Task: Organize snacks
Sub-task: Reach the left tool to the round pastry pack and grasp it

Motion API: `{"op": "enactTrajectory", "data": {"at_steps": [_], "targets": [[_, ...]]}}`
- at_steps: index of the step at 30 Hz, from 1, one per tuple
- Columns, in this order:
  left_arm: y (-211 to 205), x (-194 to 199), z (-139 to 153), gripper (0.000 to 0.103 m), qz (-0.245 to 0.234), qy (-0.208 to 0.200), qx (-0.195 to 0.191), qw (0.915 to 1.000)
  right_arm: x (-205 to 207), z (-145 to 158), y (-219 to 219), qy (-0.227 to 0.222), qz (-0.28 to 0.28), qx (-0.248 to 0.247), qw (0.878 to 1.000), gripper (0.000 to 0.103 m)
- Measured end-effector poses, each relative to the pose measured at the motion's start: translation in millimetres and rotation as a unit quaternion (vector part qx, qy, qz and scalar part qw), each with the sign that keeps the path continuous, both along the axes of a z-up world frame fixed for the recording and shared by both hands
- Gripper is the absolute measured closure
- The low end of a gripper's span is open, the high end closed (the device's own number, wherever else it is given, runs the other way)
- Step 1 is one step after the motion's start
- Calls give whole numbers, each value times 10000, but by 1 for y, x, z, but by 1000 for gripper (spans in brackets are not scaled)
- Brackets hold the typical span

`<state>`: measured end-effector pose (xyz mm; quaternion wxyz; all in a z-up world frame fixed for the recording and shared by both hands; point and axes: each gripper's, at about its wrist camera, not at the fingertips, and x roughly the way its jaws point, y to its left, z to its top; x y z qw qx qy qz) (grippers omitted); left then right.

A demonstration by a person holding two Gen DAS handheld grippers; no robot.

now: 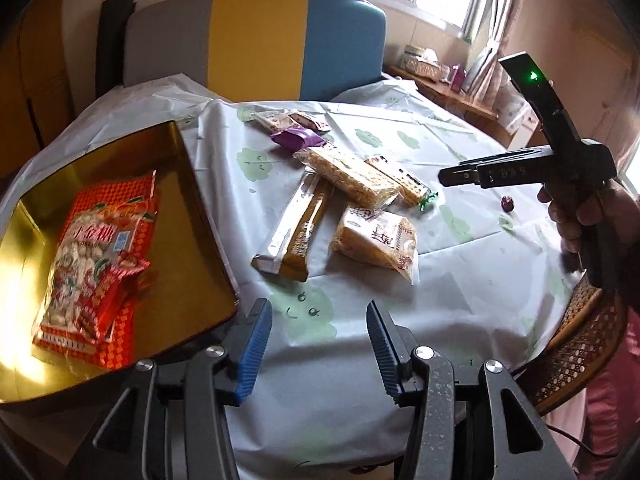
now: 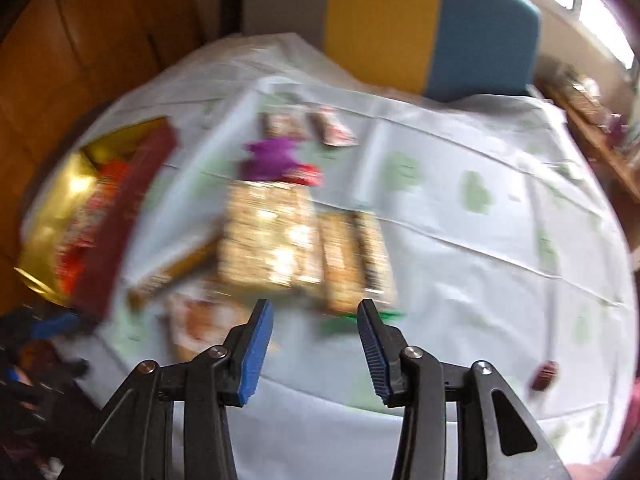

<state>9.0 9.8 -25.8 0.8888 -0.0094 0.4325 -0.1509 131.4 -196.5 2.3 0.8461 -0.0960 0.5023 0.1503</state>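
Observation:
A gold box [image 1: 192, 184] sits at the table's left with a red snack bag [image 1: 100, 256] in it; the box shows blurred in the right wrist view [image 2: 84, 164]. Several snack packs lie mid-table: a clear rice-crisp pack [image 1: 352, 178], a white-and-yellow pack [image 1: 378, 242], a long brown bar [image 1: 298, 232], a purple pack [image 1: 298, 138]. My left gripper [image 1: 320, 312] is open and empty, low over the cloth near the box's corner. My right gripper [image 2: 316, 308] is open and empty above the rice-crisp pack [image 2: 272, 236]; its body shows in the left wrist view [image 1: 520, 168].
The round table has a pale cloth [image 1: 460, 288] with green prints. A small dark candy [image 1: 507, 203] and a green candy [image 1: 428, 200] lie at the right. A grey, yellow and blue chair [image 1: 256, 40] stands behind. A wicker chair [image 1: 576, 344] is at the right edge.

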Motion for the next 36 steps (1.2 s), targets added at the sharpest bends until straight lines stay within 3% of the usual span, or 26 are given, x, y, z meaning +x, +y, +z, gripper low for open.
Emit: {"op": "enactTrajectory", "data": {"at_steps": [3,6,10,16,26,31,36], "targets": [[-11,9,0,53,17,79,139,9999,4,-9,-20,-35,-274,-198,9994,54],[-24,24,-4,52,-27,527,81,9986,11,-12,-41,-35,-570,-169,9982,54],[-42,45,-7,51,85,949,-162,9953,17,-6,-54,-99,-715,243,9971,52],[-62,80,-24,50,533,1656,-488,9835,18,0,-57,-203,-834,399,9955,51],[-70,117,-34,32,1592,1985,-709,9645,16,10,-64,-355,-996,596,9926,51],[-81,130,-35,27,1658,1884,-267,9676,15,12,-64,-409,-989,613,9924,51],[-105,125,-38,25,1100,1570,517,9801,16,12,-67,-410,-1058,643,9915,51]]}}
